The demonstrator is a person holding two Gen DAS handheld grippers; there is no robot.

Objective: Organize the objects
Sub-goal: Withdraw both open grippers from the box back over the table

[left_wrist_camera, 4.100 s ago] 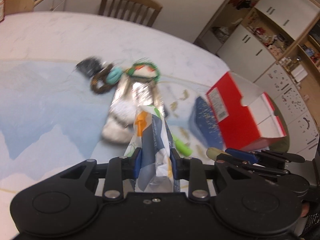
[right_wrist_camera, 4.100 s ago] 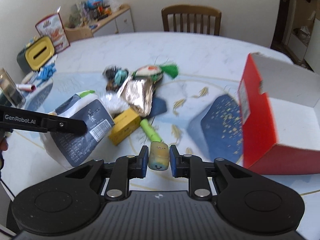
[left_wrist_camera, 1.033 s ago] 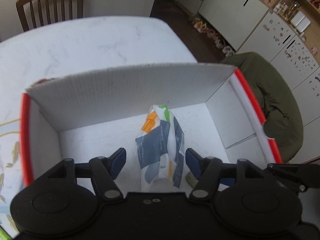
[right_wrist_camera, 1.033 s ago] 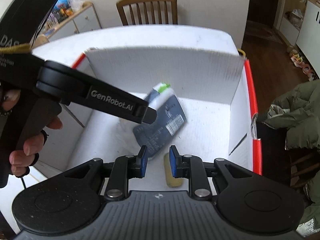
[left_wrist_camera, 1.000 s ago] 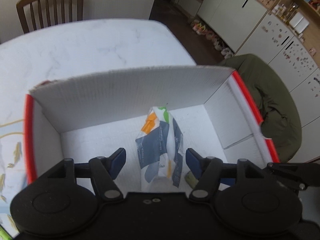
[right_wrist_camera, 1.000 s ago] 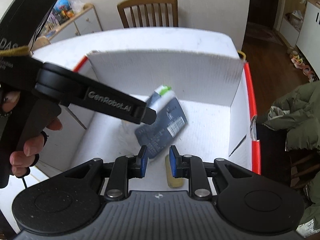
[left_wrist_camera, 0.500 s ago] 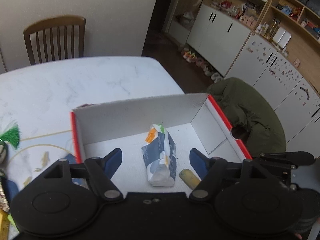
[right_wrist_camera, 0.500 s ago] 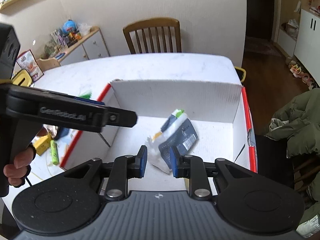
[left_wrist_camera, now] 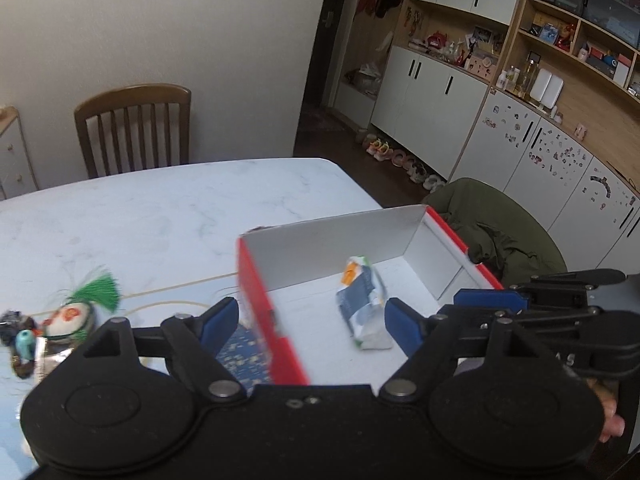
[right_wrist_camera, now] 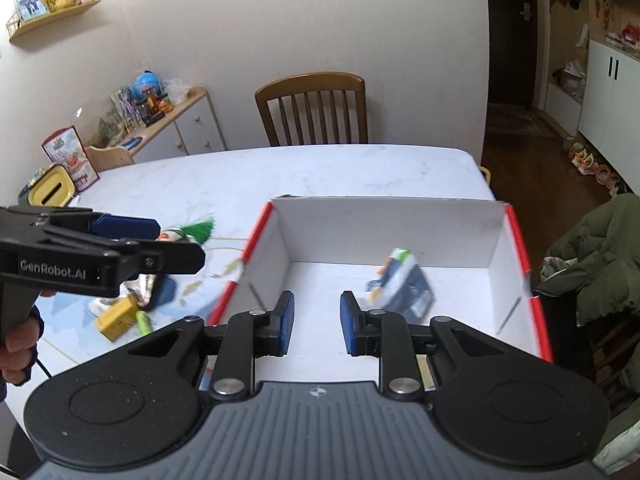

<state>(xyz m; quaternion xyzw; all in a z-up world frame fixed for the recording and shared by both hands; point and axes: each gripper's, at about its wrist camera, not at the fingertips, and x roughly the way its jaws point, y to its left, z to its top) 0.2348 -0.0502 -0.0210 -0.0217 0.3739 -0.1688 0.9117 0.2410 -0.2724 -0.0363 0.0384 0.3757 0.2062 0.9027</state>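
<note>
A red box with a white inside (left_wrist_camera: 256, 276) (right_wrist_camera: 516, 236) stands at the table's right end. A blue-and-white snack packet (left_wrist_camera: 362, 304) (right_wrist_camera: 404, 284) lies loose on its floor. My left gripper (left_wrist_camera: 312, 324) hovers above the box's near left wall, open wide, nothing between its fingers. My right gripper (right_wrist_camera: 318, 324) hangs over the box's near edge, its blue pads a small gap apart and empty. The left gripper (right_wrist_camera: 120, 248) also shows at the left of the right wrist view, held by a hand (right_wrist_camera: 16, 344). I cannot see the small yellow toy.
On the table left of the box lie a green-tasselled ornament (left_wrist_camera: 96, 292) (right_wrist_camera: 200, 230), a foil packet (right_wrist_camera: 146, 284), a yellow carton (right_wrist_camera: 118, 318) and a green pen (right_wrist_camera: 142, 320). A blue patterned lid (left_wrist_camera: 240, 352) rests against the box. A wooden chair (right_wrist_camera: 316, 108) stands behind; a green jacket (right_wrist_camera: 600, 256) hangs at the right.
Both grippers have drawn back and up out of the box. The packet stays on the box floor, and the left gripper's fingers stand wider apart.
</note>
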